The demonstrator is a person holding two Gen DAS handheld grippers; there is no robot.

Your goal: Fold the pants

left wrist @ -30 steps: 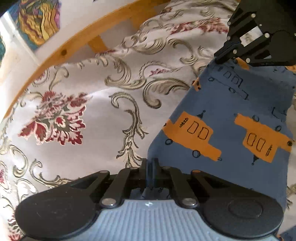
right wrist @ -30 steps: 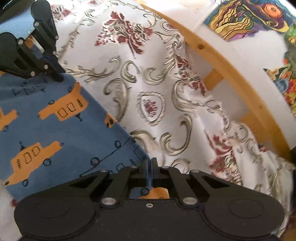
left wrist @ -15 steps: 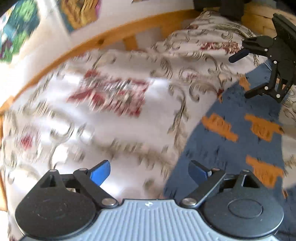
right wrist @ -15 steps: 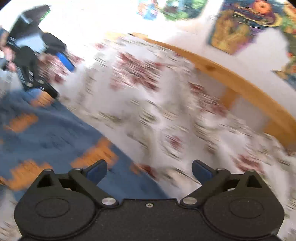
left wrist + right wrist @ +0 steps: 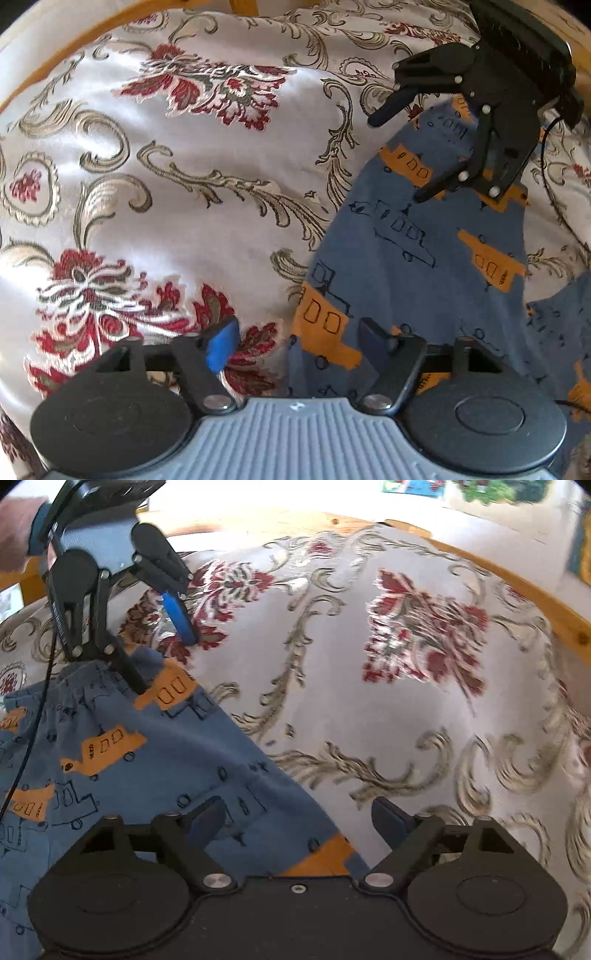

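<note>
- Left tongs (image 5: 293, 341) sit at the bottom of the left wrist view, jaws spread wide and holding nothing, one bright blue pad (image 5: 221, 345) on the left finger and a darker pad on the right.
- Between and just beyond those fingers lies the edge of the blue cotton pants with orange vehicle print (image 5: 417, 266), spread flat on the bed and running from lower centre up toward the upper right of the frame.
- Up in the upper right, the right tongs (image 5: 397, 155) hang over the far end of the pants, fingers wide apart, gripping nothing; whether the lower finger touches the cloth, I cannot tell.
- Everything rests on the shiny cream satin bedspread with red flowers and gold scrolls (image 5: 166, 177), which fills the left half of that frame.
- Over to the right wrist view: right tongs (image 5: 297, 821) at the bottom edge, gaping open and empty, with the pants (image 5: 122, 760) filling the lower left and a fabric edge passing between the fingers.
- Left tongs (image 5: 166, 661) show in the upper left there, also spread, the lower finger down at the gathered end of the pants, the blue-padded finger over the bedspread (image 5: 369, 716).
- A curved wooden bed rail (image 5: 535, 598) arcs behind the bedspread along the upper right.
- A hand (image 5: 16, 531) peeks in at the top left corner behind the left tool.
</note>
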